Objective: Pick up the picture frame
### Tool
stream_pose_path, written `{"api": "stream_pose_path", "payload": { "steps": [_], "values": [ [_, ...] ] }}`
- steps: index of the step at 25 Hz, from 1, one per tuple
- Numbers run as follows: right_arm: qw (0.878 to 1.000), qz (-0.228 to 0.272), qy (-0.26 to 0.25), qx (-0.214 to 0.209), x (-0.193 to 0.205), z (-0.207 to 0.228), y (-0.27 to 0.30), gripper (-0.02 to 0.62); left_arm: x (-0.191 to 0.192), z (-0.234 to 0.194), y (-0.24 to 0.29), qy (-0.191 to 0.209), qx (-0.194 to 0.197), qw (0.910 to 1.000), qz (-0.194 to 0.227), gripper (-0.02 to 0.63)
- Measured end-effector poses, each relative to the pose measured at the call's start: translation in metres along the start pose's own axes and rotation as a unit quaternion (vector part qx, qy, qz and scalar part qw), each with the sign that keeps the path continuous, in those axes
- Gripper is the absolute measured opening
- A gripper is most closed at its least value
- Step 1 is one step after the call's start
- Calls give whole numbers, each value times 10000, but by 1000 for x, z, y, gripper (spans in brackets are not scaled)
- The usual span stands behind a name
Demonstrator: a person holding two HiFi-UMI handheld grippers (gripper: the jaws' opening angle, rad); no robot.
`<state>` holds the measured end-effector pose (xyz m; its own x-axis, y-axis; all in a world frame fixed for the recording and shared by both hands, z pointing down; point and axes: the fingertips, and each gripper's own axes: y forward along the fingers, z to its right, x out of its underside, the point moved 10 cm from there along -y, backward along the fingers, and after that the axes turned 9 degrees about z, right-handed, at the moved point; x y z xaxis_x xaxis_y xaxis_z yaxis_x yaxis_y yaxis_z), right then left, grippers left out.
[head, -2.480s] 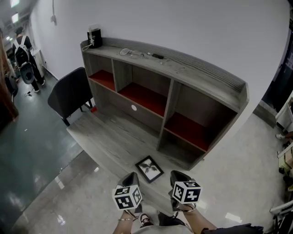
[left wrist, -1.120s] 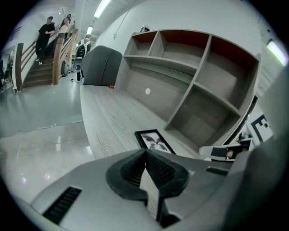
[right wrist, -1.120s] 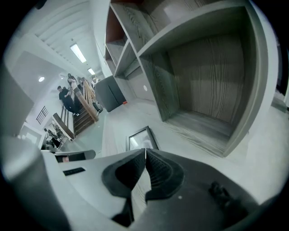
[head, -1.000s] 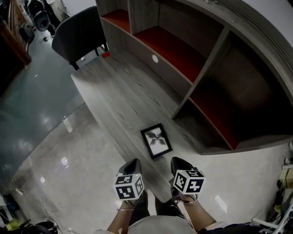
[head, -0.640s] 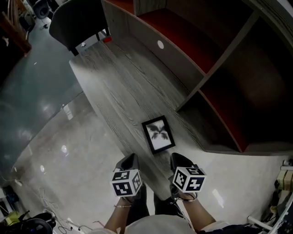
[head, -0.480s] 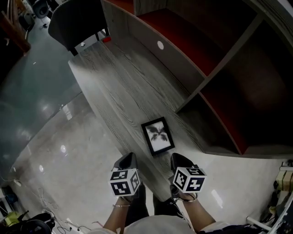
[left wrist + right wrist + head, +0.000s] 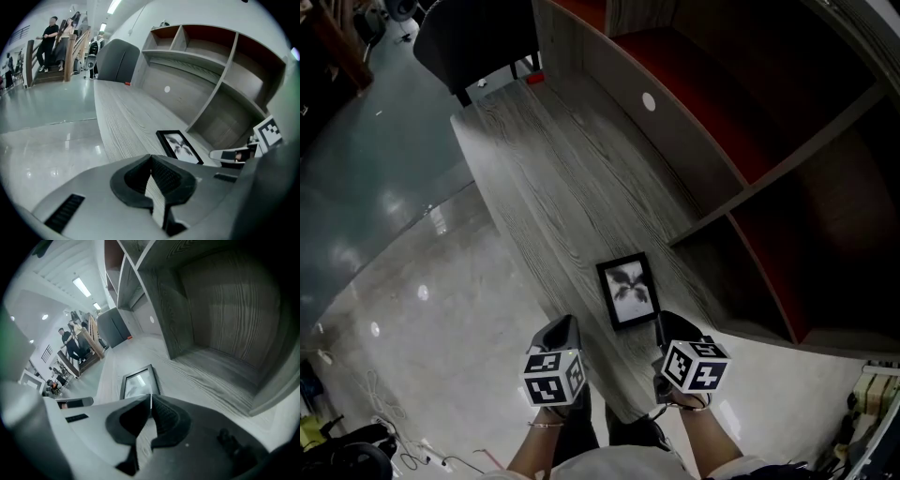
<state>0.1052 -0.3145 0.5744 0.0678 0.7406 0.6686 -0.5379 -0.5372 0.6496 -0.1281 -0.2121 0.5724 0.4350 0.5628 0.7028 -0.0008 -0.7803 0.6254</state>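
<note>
A small black picture frame [image 7: 629, 290] with a dark leaf print lies flat on the grey wooden platform [image 7: 553, 178], near its front corner. The frame [image 7: 179, 146] also shows in the left gripper view, and as the frame [image 7: 138, 379] in the right gripper view. My left gripper [image 7: 562, 331] hovers short of the frame and to its left, jaws together with nothing between them. Just beside the frame's near right corner is my right gripper [image 7: 667, 325], shut and empty too. Neither gripper touches the frame.
A grey shelf unit with red-lined compartments [image 7: 741, 122] rises behind the platform. A dark chair [image 7: 478, 42] stands at the platform's far end. Glossy floor [image 7: 403, 291] lies to the left, with cables at the lower left. People [image 7: 56, 35] stand by stairs far off.
Both grippers have moved forward and lower toward the frame; the right one now sits close to the frame's near corner. The frame has not moved on the platform.
</note>
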Motion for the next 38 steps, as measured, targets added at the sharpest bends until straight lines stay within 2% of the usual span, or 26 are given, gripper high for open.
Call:
{"api": "stream_pose_path", "payload": {
  "steps": [15,17,26,36,38],
  "values": [
    [9971,-268,-513,-485,-25,13,55,39,-4,-16,24,-449,-386,9980,208,14],
    [9965,-327,-555,-529,-26,13,59,104,-2,-16,25,-499,-403,9977,218,14],
    [9900,-632,-958,-819,-28,17,79,138,4,-7,29,-684,-327,9968,270,14],
    [9843,-850,-1213,-962,-27,12,90,140,15,-15,32,-795,-481,9953,255,14],
    [9833,-909,-1243,-967,-27,9,91,121,14,-14,33,-783,-475,9955,250,14]
  ]
}}
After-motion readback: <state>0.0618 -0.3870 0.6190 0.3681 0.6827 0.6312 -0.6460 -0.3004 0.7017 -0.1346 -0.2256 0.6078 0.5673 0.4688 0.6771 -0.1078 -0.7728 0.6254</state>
